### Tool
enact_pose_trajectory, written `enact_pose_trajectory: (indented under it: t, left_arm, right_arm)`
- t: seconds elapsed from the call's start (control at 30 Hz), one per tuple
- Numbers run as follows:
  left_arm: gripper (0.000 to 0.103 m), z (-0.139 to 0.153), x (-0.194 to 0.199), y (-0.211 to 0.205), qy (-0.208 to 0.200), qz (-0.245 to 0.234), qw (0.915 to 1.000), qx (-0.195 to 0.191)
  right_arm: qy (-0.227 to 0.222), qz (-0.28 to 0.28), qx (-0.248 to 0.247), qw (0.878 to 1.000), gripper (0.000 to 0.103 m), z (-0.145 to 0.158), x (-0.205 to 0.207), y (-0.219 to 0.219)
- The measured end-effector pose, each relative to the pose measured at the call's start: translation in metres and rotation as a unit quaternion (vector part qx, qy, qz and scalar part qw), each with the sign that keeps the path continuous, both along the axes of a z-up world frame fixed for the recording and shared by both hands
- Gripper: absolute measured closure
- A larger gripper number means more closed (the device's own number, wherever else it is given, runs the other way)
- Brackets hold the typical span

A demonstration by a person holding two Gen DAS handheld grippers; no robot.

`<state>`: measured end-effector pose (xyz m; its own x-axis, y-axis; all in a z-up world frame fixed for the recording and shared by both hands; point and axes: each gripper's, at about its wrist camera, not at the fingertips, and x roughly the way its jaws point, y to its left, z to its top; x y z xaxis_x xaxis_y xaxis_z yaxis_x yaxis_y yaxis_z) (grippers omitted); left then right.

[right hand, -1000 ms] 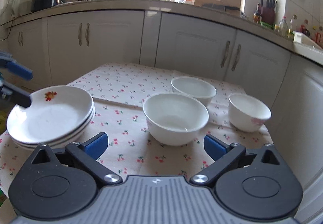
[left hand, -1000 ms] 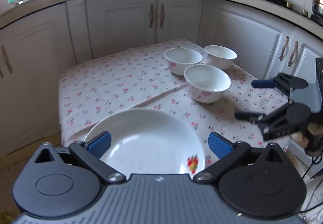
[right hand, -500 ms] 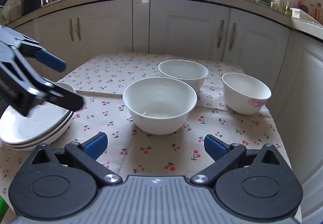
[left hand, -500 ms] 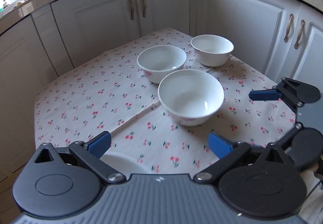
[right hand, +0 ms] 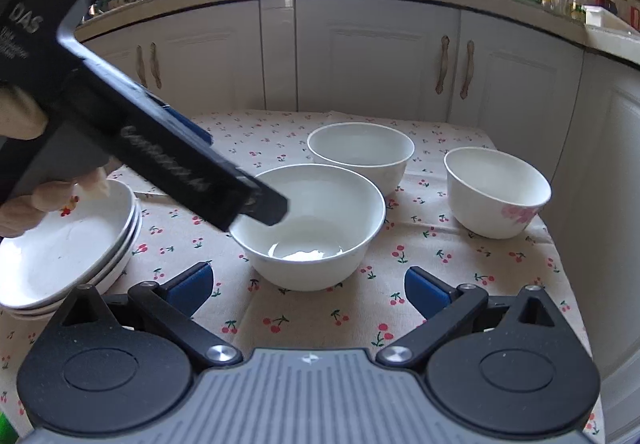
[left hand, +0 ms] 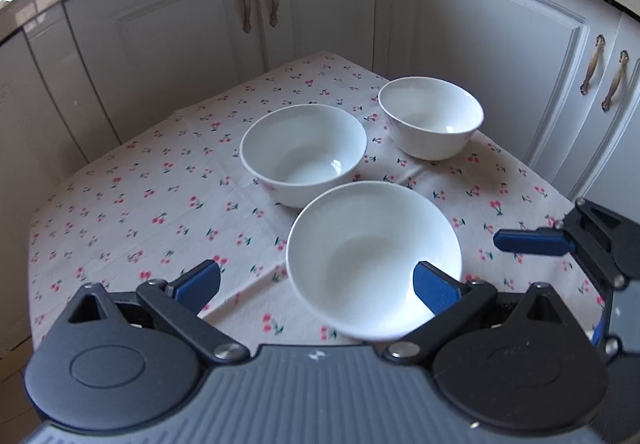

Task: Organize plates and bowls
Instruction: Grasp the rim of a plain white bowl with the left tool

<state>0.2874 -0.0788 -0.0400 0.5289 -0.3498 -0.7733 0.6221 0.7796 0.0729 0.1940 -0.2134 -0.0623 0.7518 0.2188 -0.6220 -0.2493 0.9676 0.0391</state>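
While the left gripper (left hand: 316, 286) hung over the near edge of the cherry-print tablecloth (left hand: 160, 203), its blue-padded jaws stood spread wide and held nothing; its right pad (left hand: 434, 290) showed against the inside of the nearest bowl (left hand: 372, 256), though whether it touched the rim could not be told; behind that bowl sat a second bowl (left hand: 304, 151), close beside it, and a third bowl (left hand: 432, 115) stood apart toward the far right corner of the cloth, near the white cabinet doors (left hand: 480, 43); at the right edge of the left wrist view one blue finger of the right gripper (left hand: 532, 242) reached in over the cloth; from the right wrist view the right gripper (right hand: 308, 290) was likewise released, jaws apart and empty, just short of the nearest bowl (right hand: 312, 219); the dark body of the left gripper (right hand: 160, 147) crossed the frame at a slant with its tip over that bowl's rim; a hand (right hand: 24, 203) gripped it from the left, above a stack of plates (right hand: 68, 248) on the left side of the table; the third bowl (right hand: 496, 191) bore a pink flower on its side.
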Motion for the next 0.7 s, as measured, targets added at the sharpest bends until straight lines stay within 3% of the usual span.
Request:
enact_pose_trajectory:
  t: [0.4,0.57,0.7]
  left_arm:
    - [0.005,-0.021,0.030,-0.017,0.030,-0.021,0.9993,-0.001]
    - [0.015,-0.025,0.035,-0.018,0.040,-0.027,0.9988,-0.009]
    - [0.024,-0.027,0.037,-0.019,0.048,-0.035,0.9981,-0.015]
  right_arm:
    - [-0.002,-0.007,-0.009,1.000,0.000,-0.011,0.014,0.007]
    - [0.000,-0.002,-0.012,1.000,0.002,-0.016,0.018,0.008]
    - [-0.006,0.001,-0.015,1.000,0.010,-0.018,0.019,0.009]
